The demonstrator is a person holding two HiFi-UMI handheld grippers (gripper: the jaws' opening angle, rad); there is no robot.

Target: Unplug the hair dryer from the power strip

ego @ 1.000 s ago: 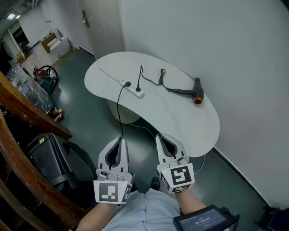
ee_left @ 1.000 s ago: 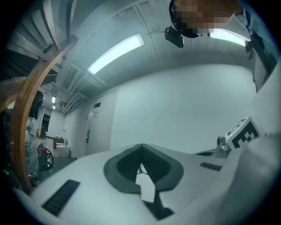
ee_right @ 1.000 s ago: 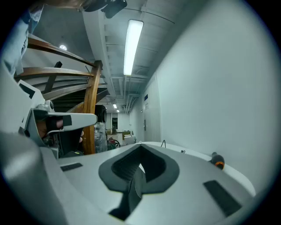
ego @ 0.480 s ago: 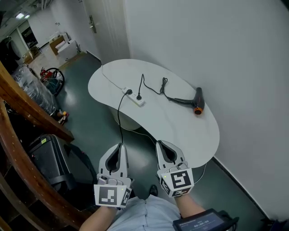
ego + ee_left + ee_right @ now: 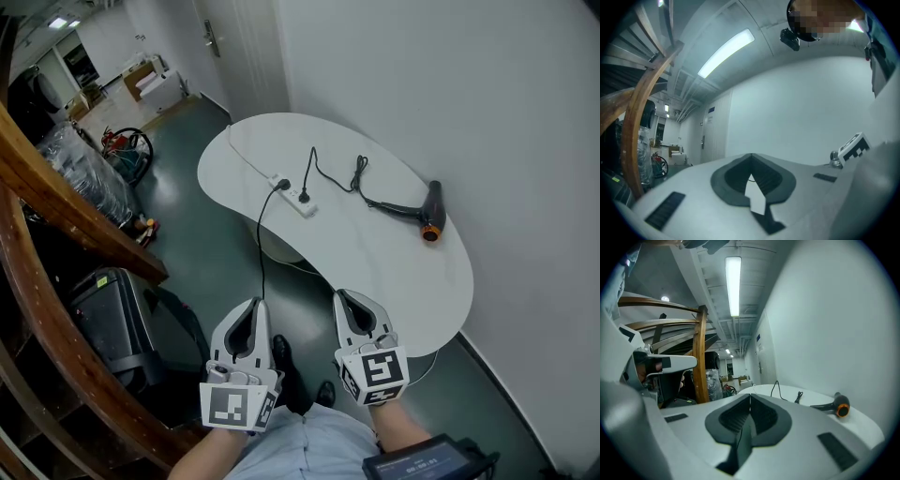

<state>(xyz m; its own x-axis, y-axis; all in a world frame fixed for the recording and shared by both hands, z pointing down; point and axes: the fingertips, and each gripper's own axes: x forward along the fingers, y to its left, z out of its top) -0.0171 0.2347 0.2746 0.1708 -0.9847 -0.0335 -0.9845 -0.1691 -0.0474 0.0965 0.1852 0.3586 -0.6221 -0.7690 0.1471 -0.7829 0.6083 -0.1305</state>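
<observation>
The hair dryer (image 5: 431,214) is seen lying on its side at the far right of the white bench (image 5: 375,267), close to the wall, with its orange-ringed end turned toward the person. Its black cord (image 5: 330,180) is trailed leftward to a plug (image 5: 303,197) seated in the white power strip (image 5: 292,193), next to a second black plug (image 5: 282,185). The left hand-held gripper (image 5: 255,304) and the right hand-held gripper (image 5: 344,295) are held side by side at the near side of the bench, pointed toward it and well apart from dryer and strip. The jaws of each are pressed together, and nothing is gripped.
</observation>
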